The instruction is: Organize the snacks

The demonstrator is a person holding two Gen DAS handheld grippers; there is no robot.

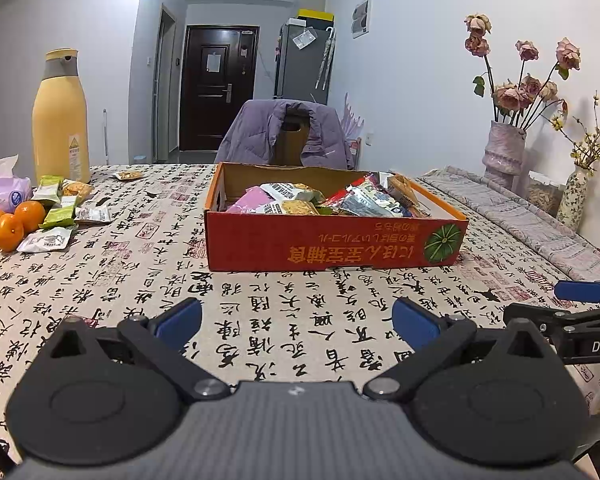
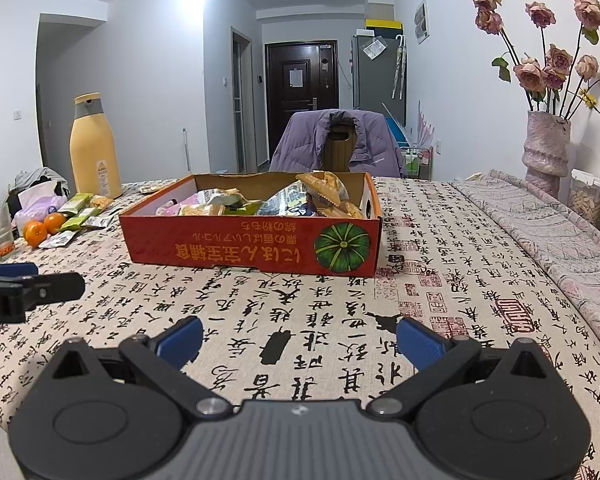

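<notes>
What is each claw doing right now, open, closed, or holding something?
Left claw: open, holding nothing, above the calligraphy-print tablecloth.
Right claw: open, holding nothing, above the same tablecloth.

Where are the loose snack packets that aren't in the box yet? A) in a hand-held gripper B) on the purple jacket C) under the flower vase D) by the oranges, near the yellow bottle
D: the loose snack packets lie on the tablecloth beside the oranges, in front of the yellow bottle and left of the red box; both hand-held grippers are open and empty.
</notes>
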